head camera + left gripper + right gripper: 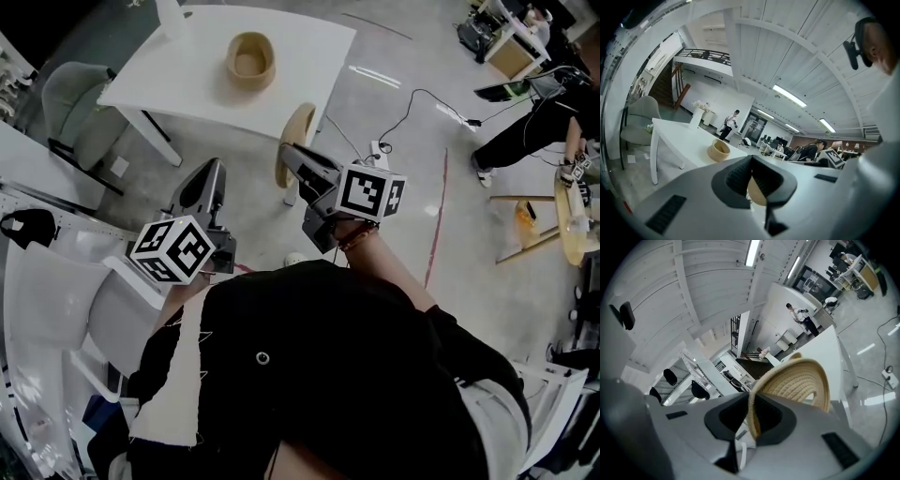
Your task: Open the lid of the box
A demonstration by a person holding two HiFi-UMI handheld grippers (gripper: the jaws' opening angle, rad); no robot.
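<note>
Chair (pixel 80 108), grey and padded, at far left beside the white table (pixel 309 56). On that table, well apart from both claws: the box (pixel 251 61), a round tan woven basket with a thick rolled rim, standing upright with its top open.

Nearer, left of centre: left gripper (pixel 216 167), pointing toward the table and touching neither box nor lid. Jaw tips drawn together, closed. In the gap behind the tips, a tan patch too vague to name.

Further right, by the table's near edge: the lid (pixel 797 380), a round disc of the same coiled tan weave with a raised rim, held on edge and well apart from the box. Clamped by that rim in the right gripper (pixel 287 150), pads pressing on either side of the woven edge, most of the disc standing out beyond the tips.

Right again, on the grey floor (pixel 412 216): a dark cable (pixel 417 98) trailing away. At far right, a person (pixel 530 131) in dark clothes.
</note>
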